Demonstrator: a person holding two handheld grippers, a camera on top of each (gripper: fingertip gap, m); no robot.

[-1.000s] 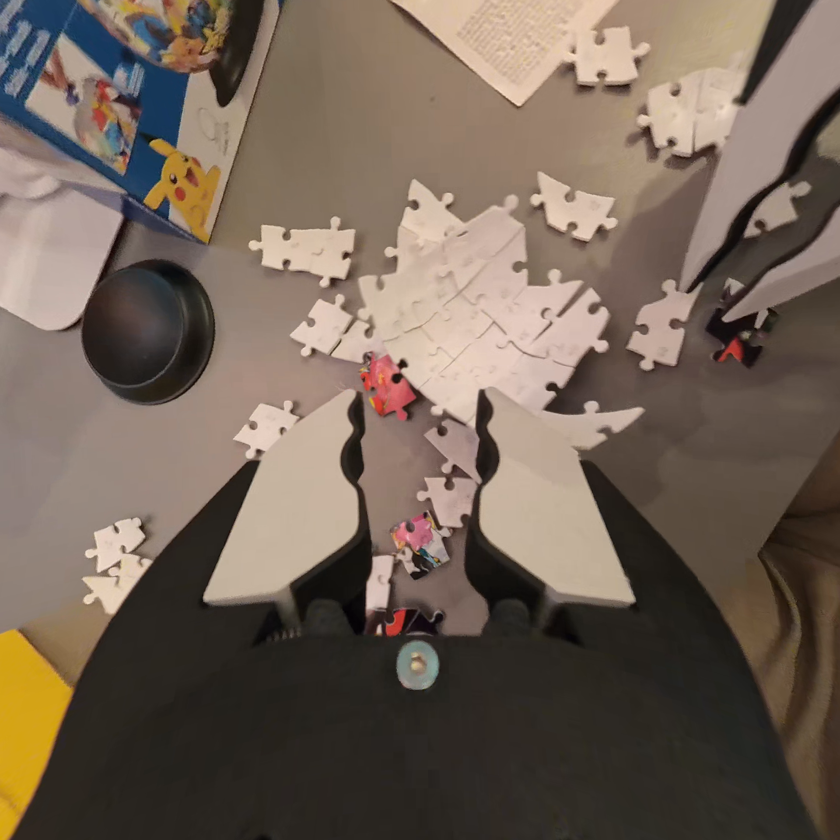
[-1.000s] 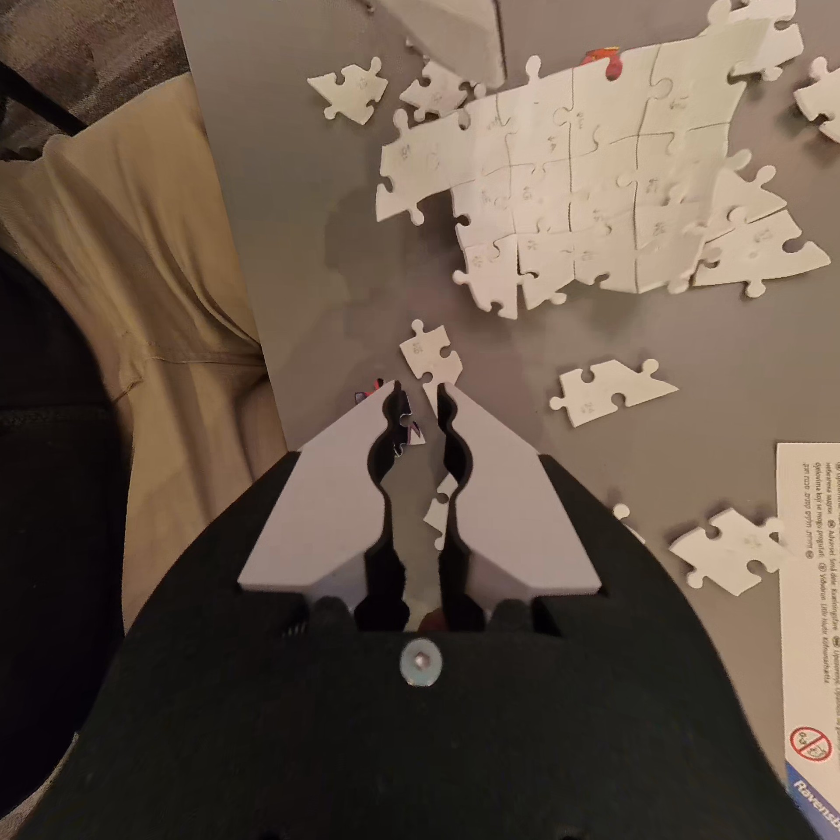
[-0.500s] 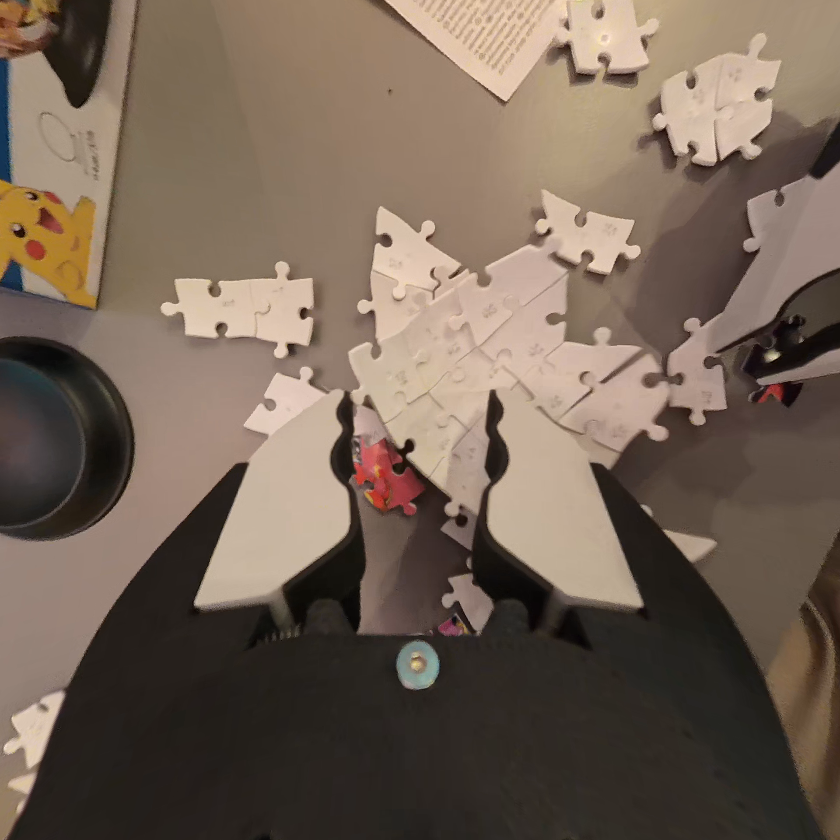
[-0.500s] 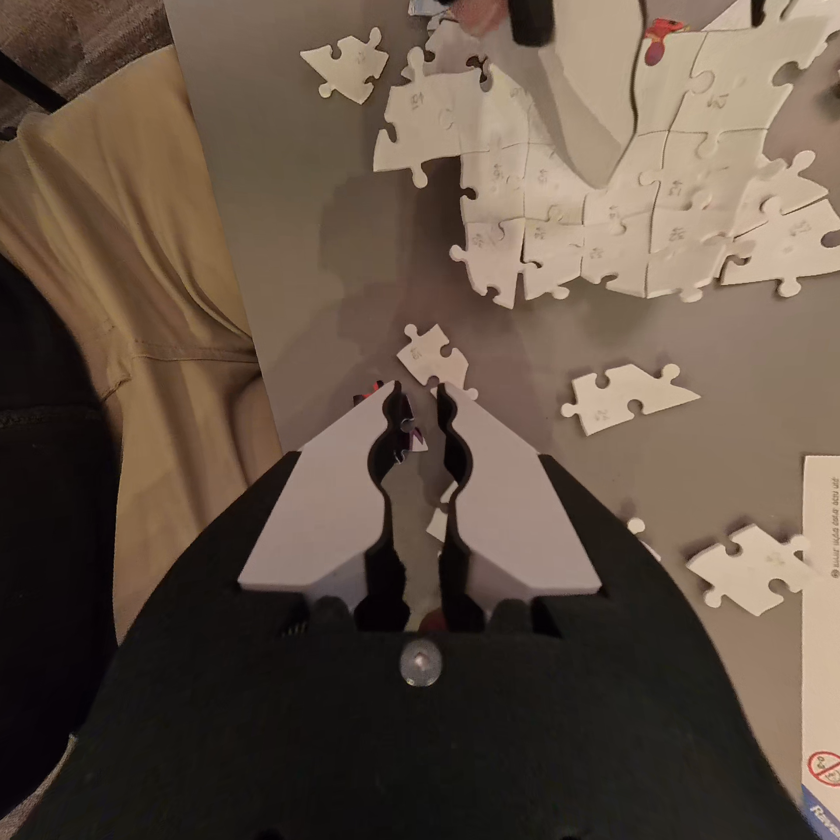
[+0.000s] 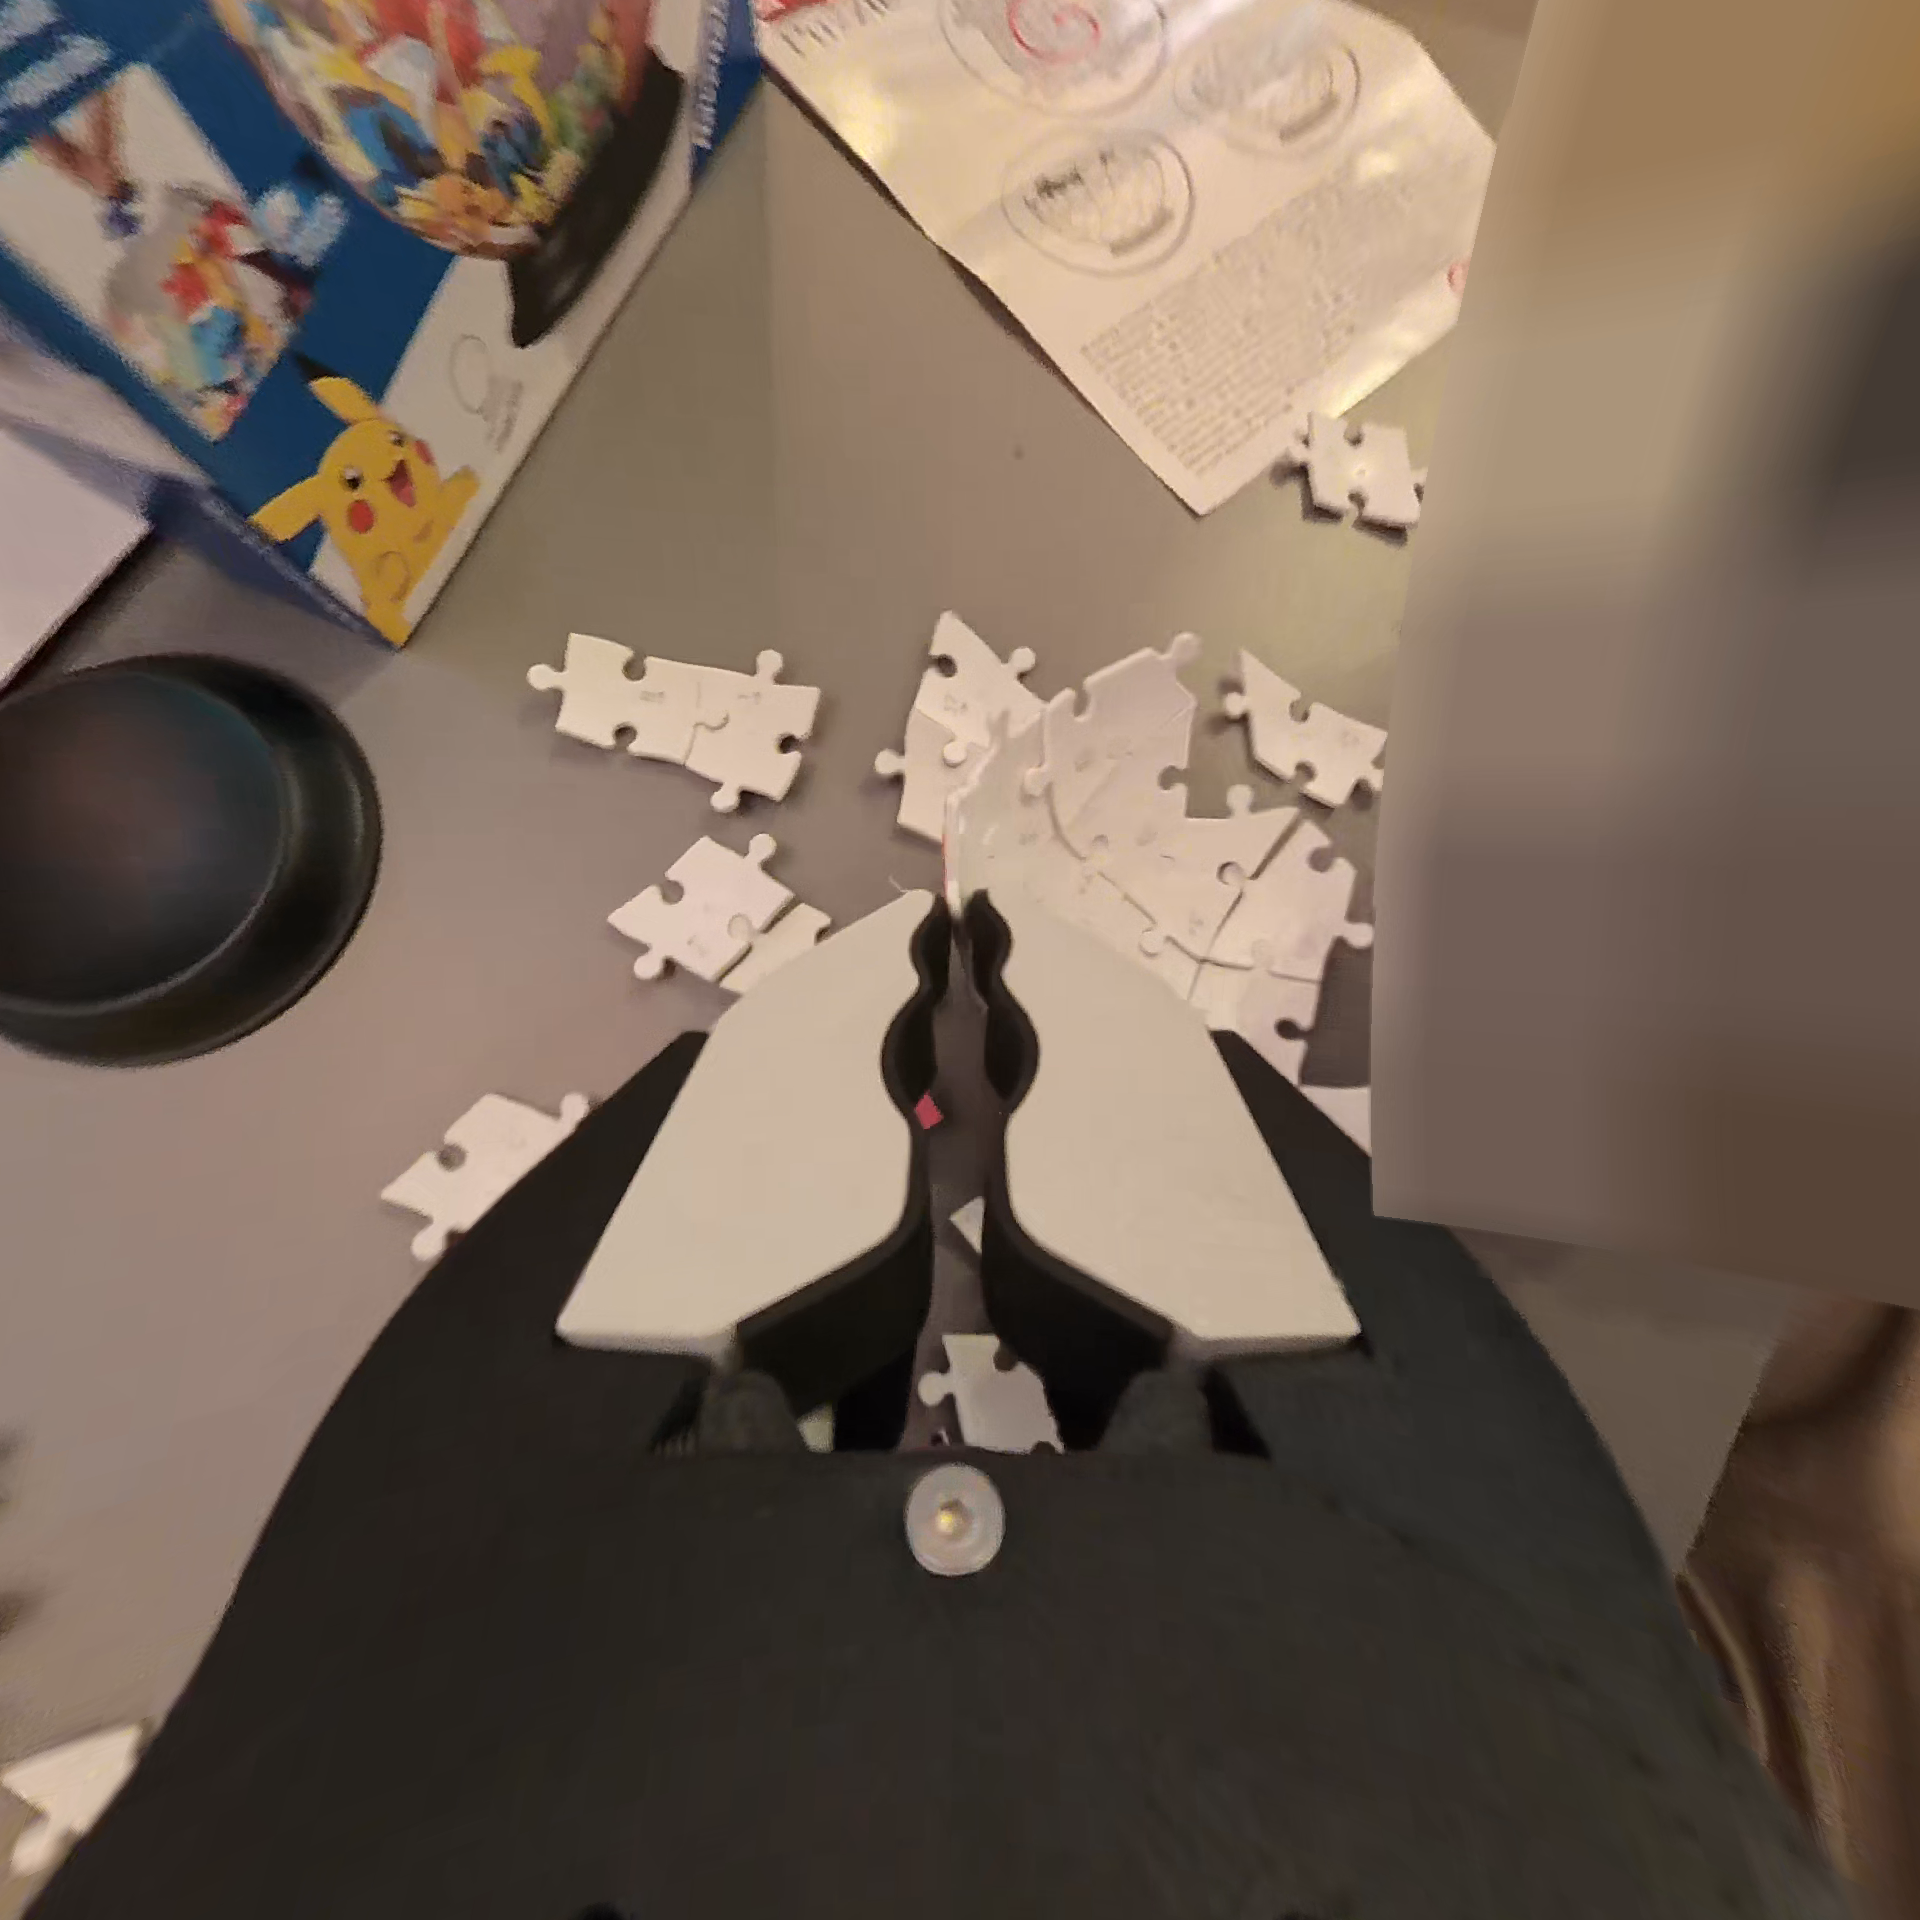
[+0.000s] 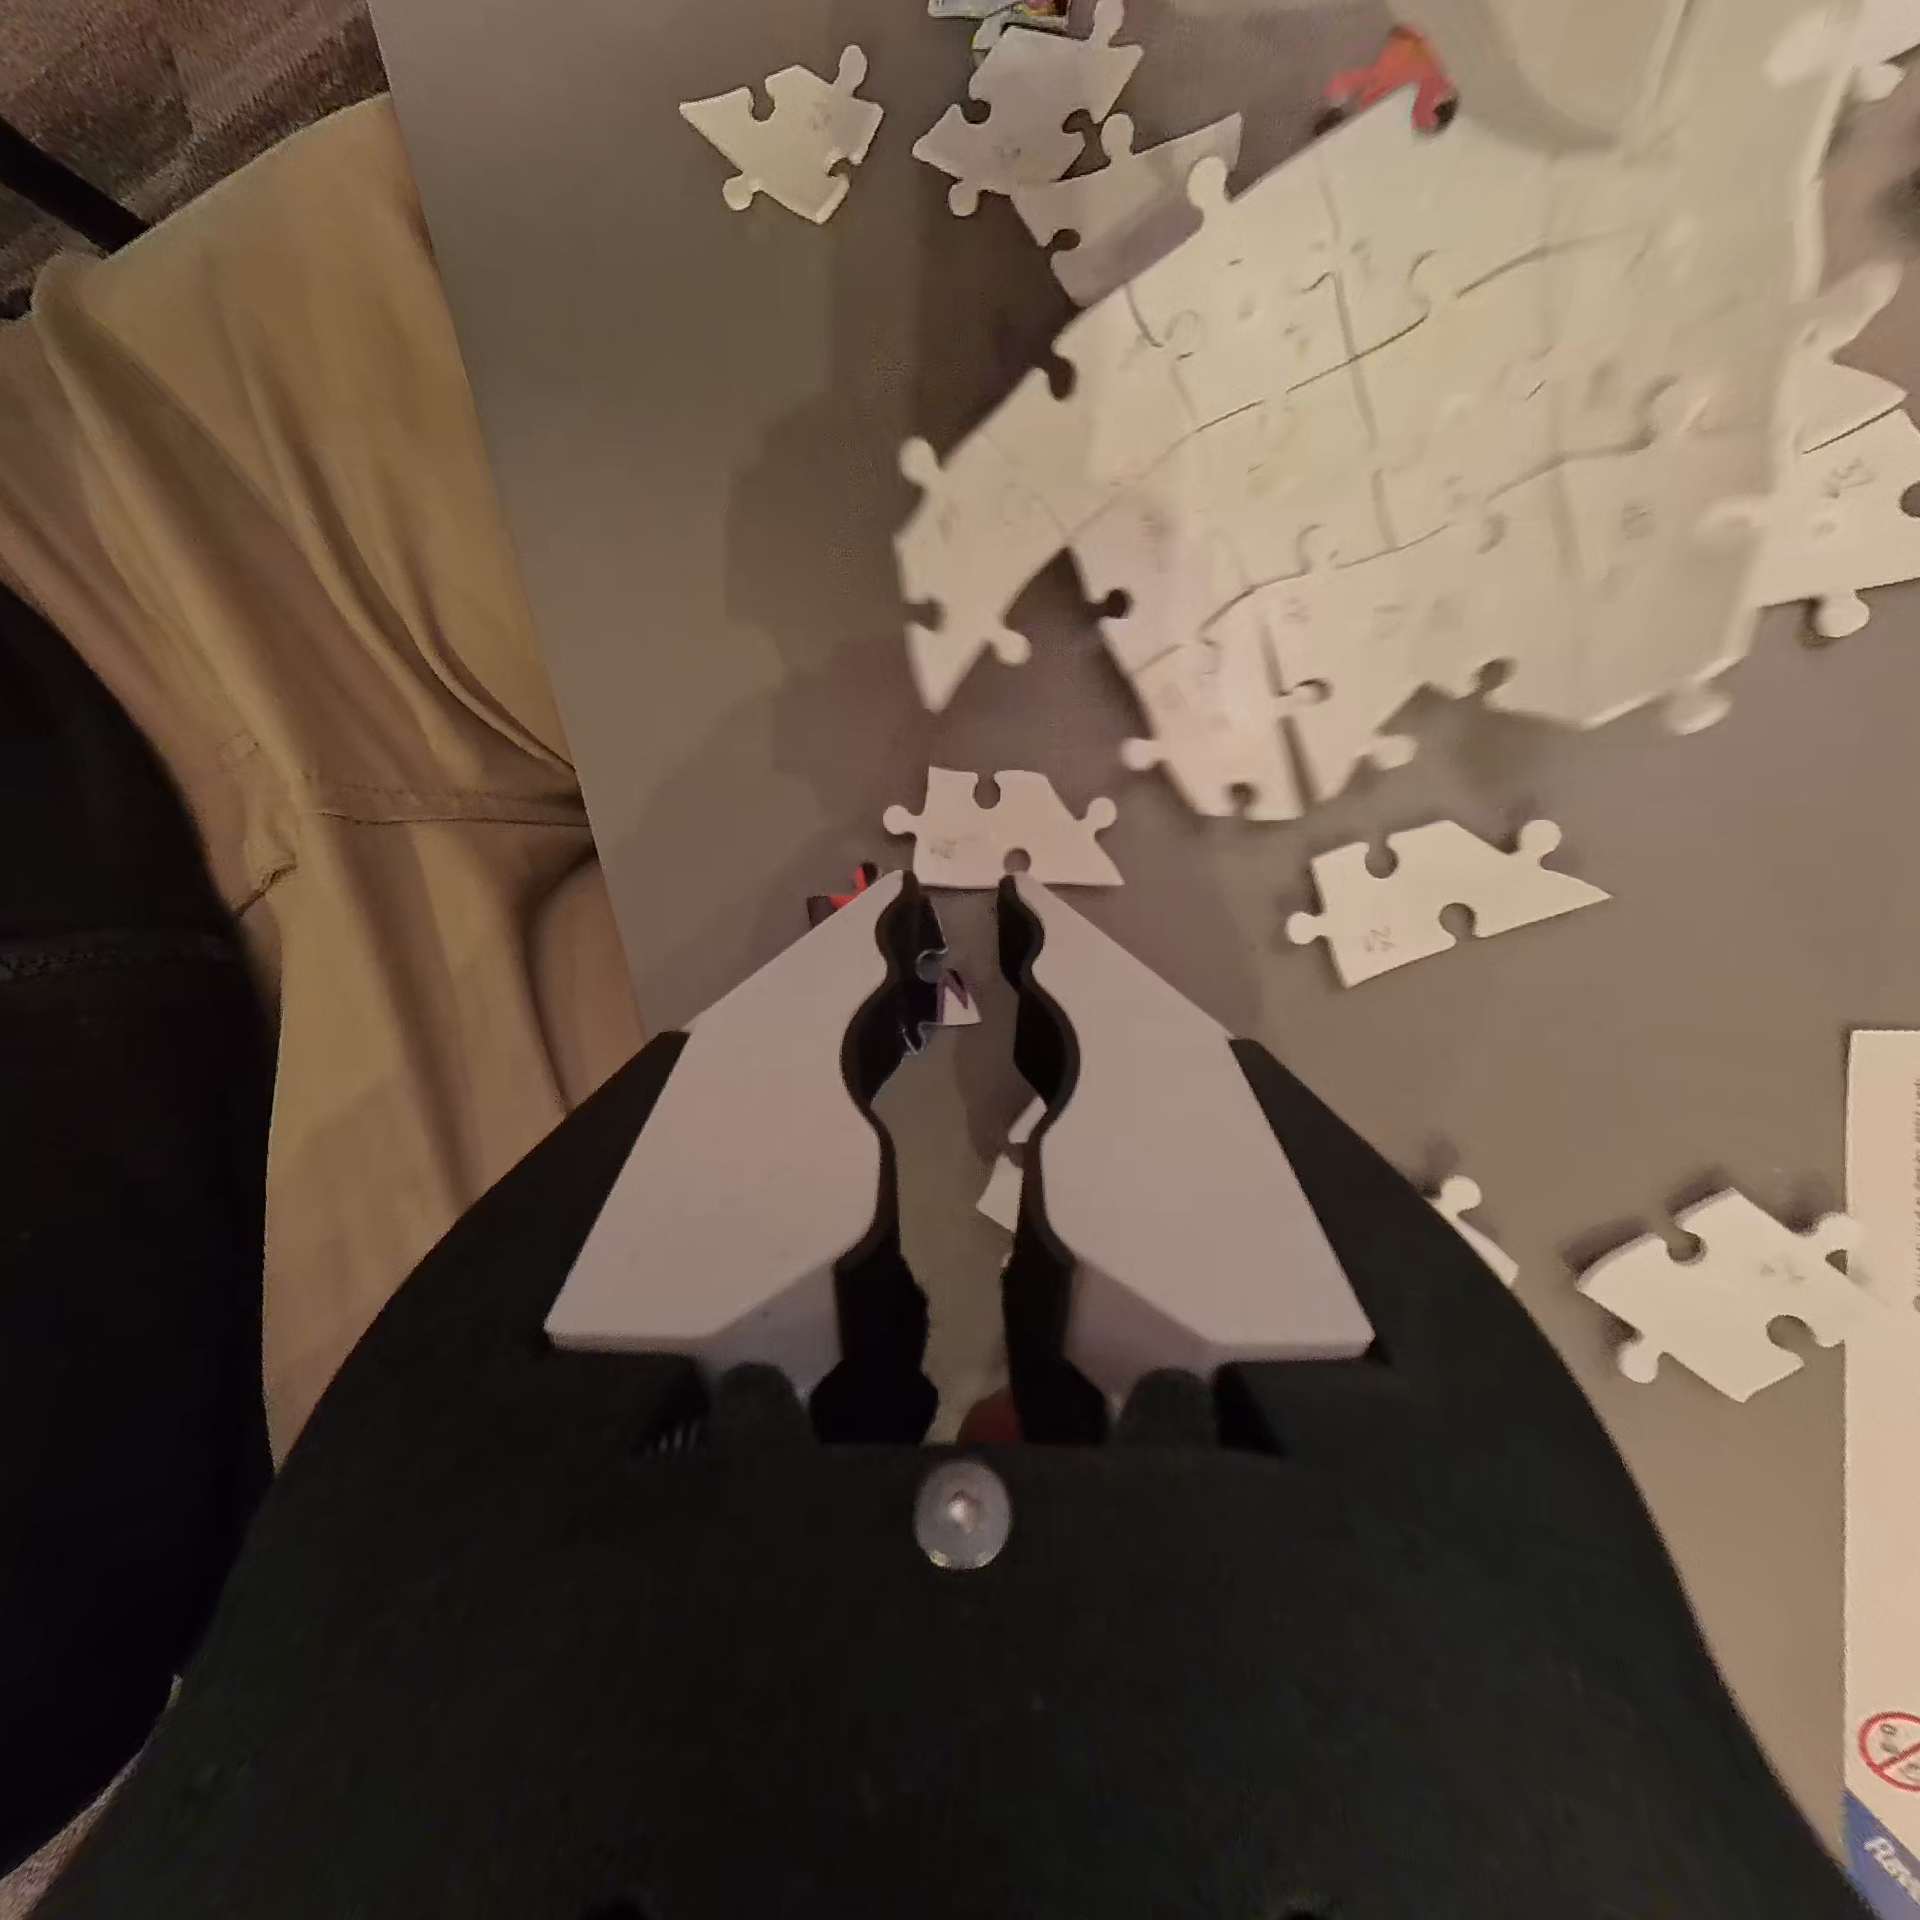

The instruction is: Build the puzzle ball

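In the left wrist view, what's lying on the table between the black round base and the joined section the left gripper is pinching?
In the left wrist view, loose white pieces: a joined pair and another piece lie between the black base and the joined section in the left gripper.

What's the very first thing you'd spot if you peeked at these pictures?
Probably the big sheet of joined white puzzle pieces in the middle of the grey table, tilted up where the left tongs pinch its edge. Next, the bright blue puzzle box with a yellow cartoon creature at the far left, and the round black stand beside it. The right tongs hang slightly open near the table's edge.
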